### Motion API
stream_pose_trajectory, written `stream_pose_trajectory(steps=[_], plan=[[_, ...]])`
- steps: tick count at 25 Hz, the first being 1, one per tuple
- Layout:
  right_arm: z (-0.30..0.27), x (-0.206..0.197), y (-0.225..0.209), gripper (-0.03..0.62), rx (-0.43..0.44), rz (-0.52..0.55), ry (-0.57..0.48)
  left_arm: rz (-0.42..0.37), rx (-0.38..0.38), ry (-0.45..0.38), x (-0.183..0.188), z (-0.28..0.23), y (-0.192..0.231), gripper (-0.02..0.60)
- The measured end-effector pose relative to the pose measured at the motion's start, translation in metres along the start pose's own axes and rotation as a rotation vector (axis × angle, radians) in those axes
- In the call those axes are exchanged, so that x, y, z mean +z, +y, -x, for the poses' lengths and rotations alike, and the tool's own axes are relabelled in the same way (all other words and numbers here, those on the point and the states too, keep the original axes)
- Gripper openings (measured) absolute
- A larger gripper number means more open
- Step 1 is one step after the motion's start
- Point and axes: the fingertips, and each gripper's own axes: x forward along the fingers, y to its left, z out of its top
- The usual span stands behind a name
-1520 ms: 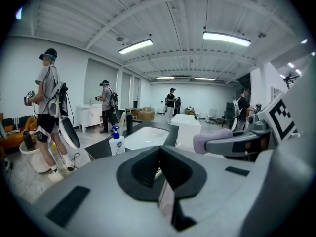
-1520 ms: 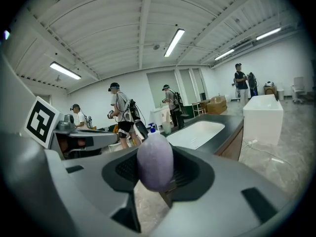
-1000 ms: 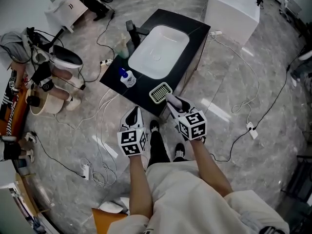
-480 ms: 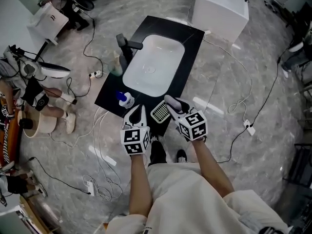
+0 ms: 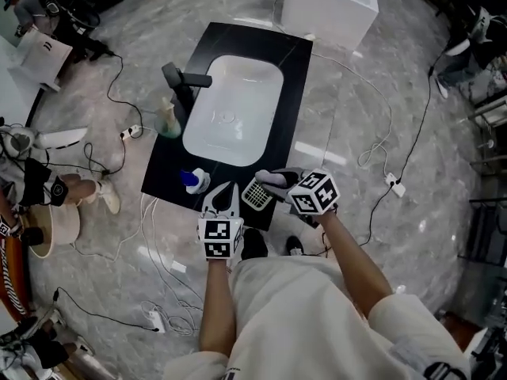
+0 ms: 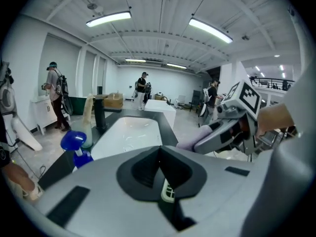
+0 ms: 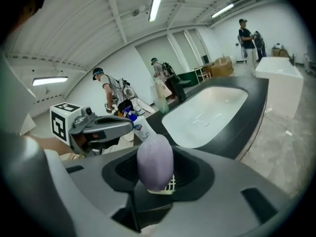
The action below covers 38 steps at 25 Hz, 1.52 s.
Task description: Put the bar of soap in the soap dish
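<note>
Right gripper [image 5: 268, 179] clenched on bar of soap [image 7: 155, 161], just beside soap dish [image 5: 255, 195] — transport step. Next: lower, centre over dish, release. Left gripper [image 5: 223, 196] closed, empty.

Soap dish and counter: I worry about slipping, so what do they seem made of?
The soap dish looks like white matte plastic, going by its moulded grid of slots. The counter looks like black stone or composite, smooth with faint sheen; which one is unclear.
</note>
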Motion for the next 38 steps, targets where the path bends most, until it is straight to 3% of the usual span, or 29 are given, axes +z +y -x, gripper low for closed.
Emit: stream_pose_trajectory(steps=[6,11,16,19,26,38], plan=[[-0.014,-0.018,-0.013,0.155,0.106,-0.119,0.124,0.005,-0.118,0.038,-0.015,-0.014,-0.003,0.006],[-0.022,-0.028,-0.014,0.155,0.149,-0.123,0.225,-0.032,-0.204,0.073,-0.028,-0.019,-0.008,0.006],[-0.037,-0.032,-0.013,0.155,0.162,-0.186,0.236,-0.052,-0.277,0.103,-0.044,-0.023,-0.008,0.006],[-0.039,-0.039,-0.009,0.155,0.177,-0.189,0.275,-0.083,-0.291,0.134,-0.052,-0.025,-0.010,0.006],[-0.048,-0.059,0.004,0.155,0.255,-0.122,0.416,-0.074,-0.272,0.151,-0.071,-0.031,-0.010,0.006],[-0.059,-0.076,0.009,0.155,0.320,-0.051,0.621,-0.159,-0.316,0.240,-0.104,-0.033,-0.032,0.006]])
